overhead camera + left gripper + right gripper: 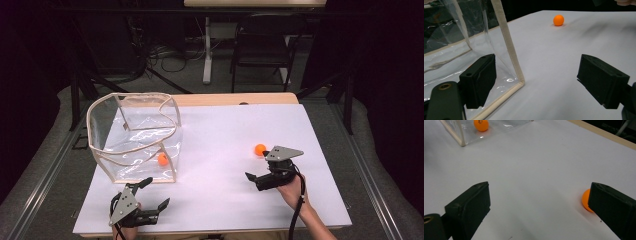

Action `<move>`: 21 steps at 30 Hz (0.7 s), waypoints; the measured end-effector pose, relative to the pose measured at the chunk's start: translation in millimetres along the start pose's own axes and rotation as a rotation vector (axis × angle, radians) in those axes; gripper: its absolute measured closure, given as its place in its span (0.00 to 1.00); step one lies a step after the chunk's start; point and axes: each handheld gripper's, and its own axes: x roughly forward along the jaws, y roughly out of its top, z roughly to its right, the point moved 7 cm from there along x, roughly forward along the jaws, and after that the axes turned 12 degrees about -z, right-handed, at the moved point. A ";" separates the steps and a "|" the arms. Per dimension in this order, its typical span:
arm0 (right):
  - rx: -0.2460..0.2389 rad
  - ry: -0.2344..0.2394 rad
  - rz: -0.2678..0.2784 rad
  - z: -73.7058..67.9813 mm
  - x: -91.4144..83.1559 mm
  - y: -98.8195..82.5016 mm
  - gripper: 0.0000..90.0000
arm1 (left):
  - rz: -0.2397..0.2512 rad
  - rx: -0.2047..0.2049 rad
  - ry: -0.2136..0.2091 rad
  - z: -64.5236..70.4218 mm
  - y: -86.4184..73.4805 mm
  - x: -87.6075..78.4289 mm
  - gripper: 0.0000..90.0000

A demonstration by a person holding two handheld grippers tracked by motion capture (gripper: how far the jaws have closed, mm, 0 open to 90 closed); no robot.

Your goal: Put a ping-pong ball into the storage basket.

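A clear plastic bag (134, 135) with beige trim stands open on the left of the white table (220, 200); one orange ball (162, 159) lies inside it near the front corner. A second orange ball (260, 149) rests on the table at the right. My right gripper (257, 164) is open just in front of that ball; in the right gripper view the ball (586, 200) sits partly behind the right jaw, outside the gap. My left gripper (156, 192) is open below the bag's front edge, and the bag's trimmed corner (510, 52) stands just ahead of its left jaw.
A black chair (265, 45) and a white table leg (207, 50) stand beyond the far edge, with cables on the floor. Metal rails run along both sides of the table. The ball in the bag (481, 124) lies far across from the right gripper.
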 end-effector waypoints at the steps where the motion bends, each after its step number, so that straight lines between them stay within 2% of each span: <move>1: 0.001 -0.002 0.002 0.4 0.8 -0.3 0.04 | 0.000 0.000 -0.001 0.0 0.0 0.0 0.17; 6: -0.009 -0.015 -0.015 2.2 2.9 -2.9 0.03 | -0.001 0.003 -0.003 0.4 0.1 0.6 0.17; 21: 0.032 -0.053 -0.029 24.8 4.2 -13.2 0.00 | -0.001 0.002 -0.001 0.5 0.1 -0.3 0.17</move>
